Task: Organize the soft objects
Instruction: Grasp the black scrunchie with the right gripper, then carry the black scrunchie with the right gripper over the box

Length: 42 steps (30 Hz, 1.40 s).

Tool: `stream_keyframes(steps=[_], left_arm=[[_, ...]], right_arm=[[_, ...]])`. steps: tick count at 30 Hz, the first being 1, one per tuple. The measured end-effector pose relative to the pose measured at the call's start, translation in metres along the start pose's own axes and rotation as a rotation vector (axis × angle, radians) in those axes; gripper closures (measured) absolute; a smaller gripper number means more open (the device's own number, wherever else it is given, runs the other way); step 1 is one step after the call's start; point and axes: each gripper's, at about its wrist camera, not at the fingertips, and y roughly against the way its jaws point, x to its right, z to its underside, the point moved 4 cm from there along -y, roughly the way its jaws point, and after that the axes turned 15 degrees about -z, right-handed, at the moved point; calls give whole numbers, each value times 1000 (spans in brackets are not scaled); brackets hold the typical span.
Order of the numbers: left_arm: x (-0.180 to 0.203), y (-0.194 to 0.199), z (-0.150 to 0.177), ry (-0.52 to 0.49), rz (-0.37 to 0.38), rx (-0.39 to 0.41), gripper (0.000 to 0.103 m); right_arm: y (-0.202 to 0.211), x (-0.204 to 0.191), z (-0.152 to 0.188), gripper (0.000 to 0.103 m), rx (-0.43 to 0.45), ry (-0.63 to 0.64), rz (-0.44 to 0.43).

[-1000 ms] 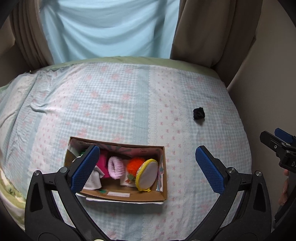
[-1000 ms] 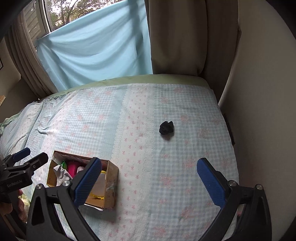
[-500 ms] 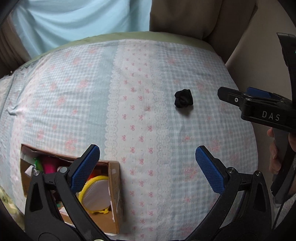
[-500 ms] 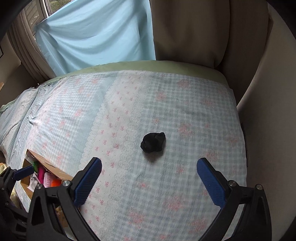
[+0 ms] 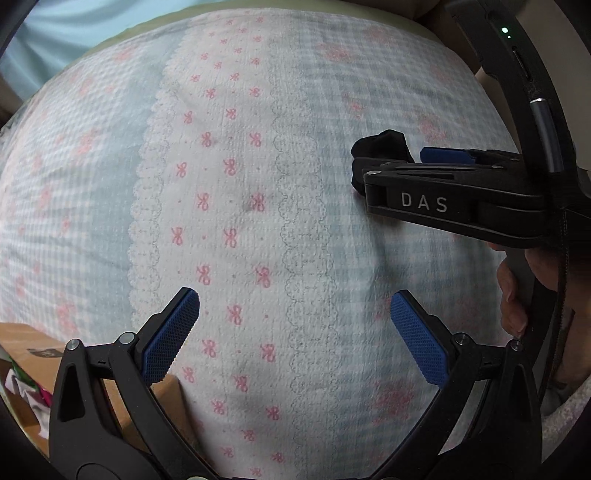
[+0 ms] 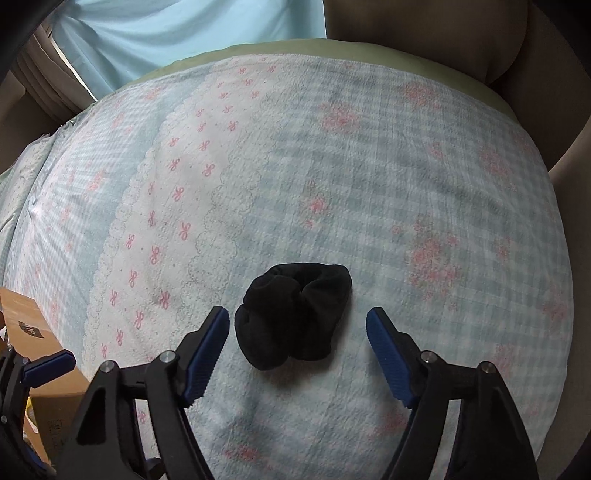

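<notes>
Black and knitted, the small bundled sock (image 6: 293, 314) lies toward the bed's right edge, squarely between my right hand-held gripper (image 6: 297, 330)'s spread, empty fingers, long axis roughly across them. My left hand-held gripper (image 5: 295, 314), also open and empty, hangs farther off.

The left wrist view looks steeply down along the left gripper (image 5: 295, 328) at the bedspread (image 5: 236, 177) from close range, the cardboard box (image 5: 33, 354) cut off behind its left finger. The right wrist view sits low and near behind the right gripper (image 6: 297, 347), facing the far curtain (image 6: 177, 29). Both views share the bow-patterned stripe, the black soft bundle (image 6: 295, 314) (image 5: 384, 144), the box corner (image 6: 26, 325), and each other's gripper.
</notes>
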Motion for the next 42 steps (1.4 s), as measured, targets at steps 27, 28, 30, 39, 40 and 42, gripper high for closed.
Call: stream_keyframes(steps=[27, 28, 30, 39, 40, 42], left_arm=[[-43, 114, 28, 60, -3, 129, 0], [-48, 125, 32, 67, -3, 142, 0], [-59, 147, 40, 83, 1, 167, 0], [-133, 230, 96, 140, -4, 250, 0], [-145, 237, 105, 150, -5, 254, 0], [-169, 243, 120, 168, -13, 254, 0]], right_arm=[[116, -75, 5, 81, 115, 27, 2], [128, -83, 7, 81, 124, 28, 0], [152, -103, 12, 81, 144, 42, -9], [221, -211, 49, 81, 173, 115, -79], [224, -224, 54, 81, 170, 123, -85], [226, -250, 66, 81, 161, 138, -101]])
